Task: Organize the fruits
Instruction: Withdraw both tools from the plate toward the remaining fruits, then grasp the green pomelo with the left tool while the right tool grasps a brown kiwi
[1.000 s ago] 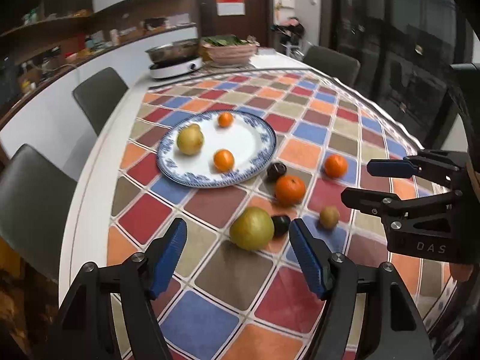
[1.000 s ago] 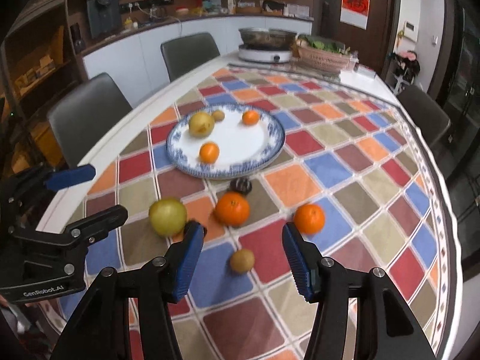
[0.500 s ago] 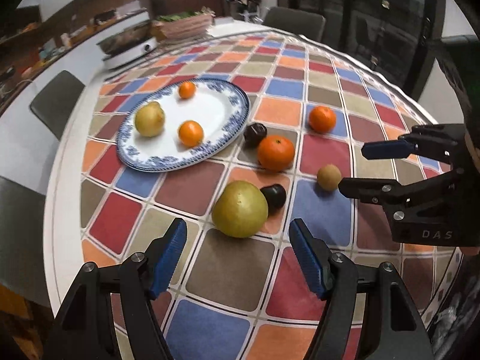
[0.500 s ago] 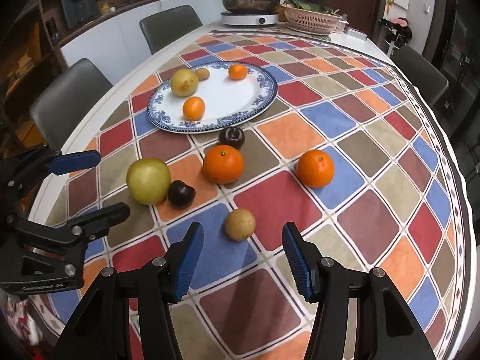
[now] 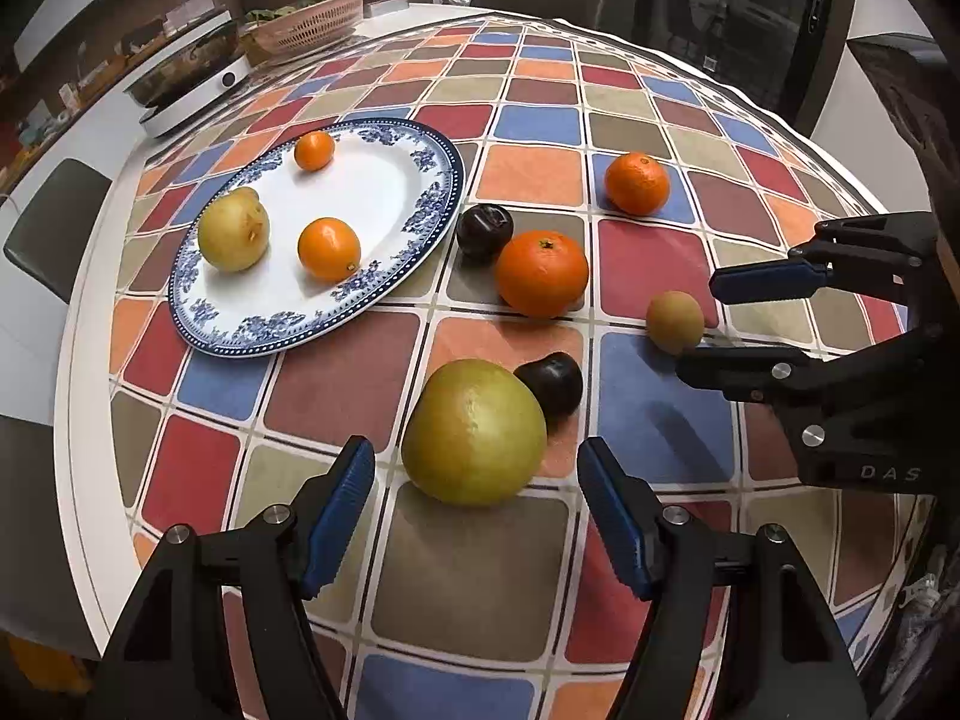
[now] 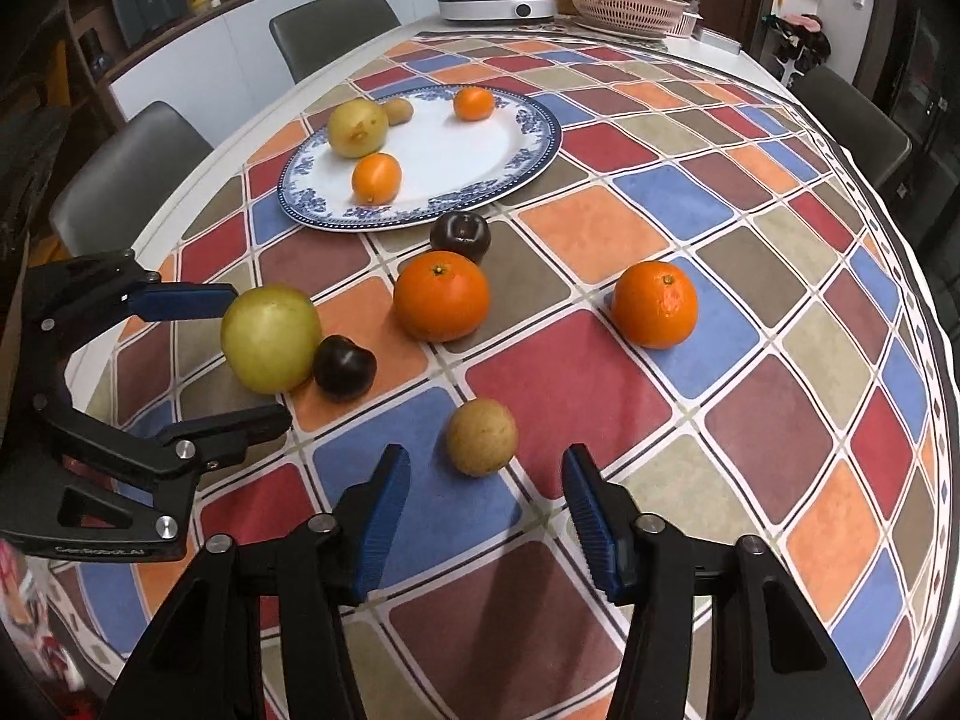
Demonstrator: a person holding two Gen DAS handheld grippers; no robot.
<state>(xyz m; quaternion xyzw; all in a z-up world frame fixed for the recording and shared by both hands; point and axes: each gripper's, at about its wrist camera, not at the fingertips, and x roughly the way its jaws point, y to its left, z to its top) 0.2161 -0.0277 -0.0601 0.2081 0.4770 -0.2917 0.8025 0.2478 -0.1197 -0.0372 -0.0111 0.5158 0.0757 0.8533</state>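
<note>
The big yellow-green fruit (image 5: 474, 432) sits at 5 o'clock from the plate (image 5: 420, 228), between the left gripper (image 5: 477, 516)'s parted, empty jaws. Close squarely. The right gripper (image 6: 483, 516), empty, has just been narrowing around the small brown fruit (image 6: 481, 436), not touching.

i see bare bench (image 6: 570, 384) between the small brown fruit (image 6: 481, 437) and both oranges (image 6: 441, 295). a dark plum (image 5: 549, 383) touches the big green fruit (image 5: 474, 432), blocking its right side; its left is free.
</note>
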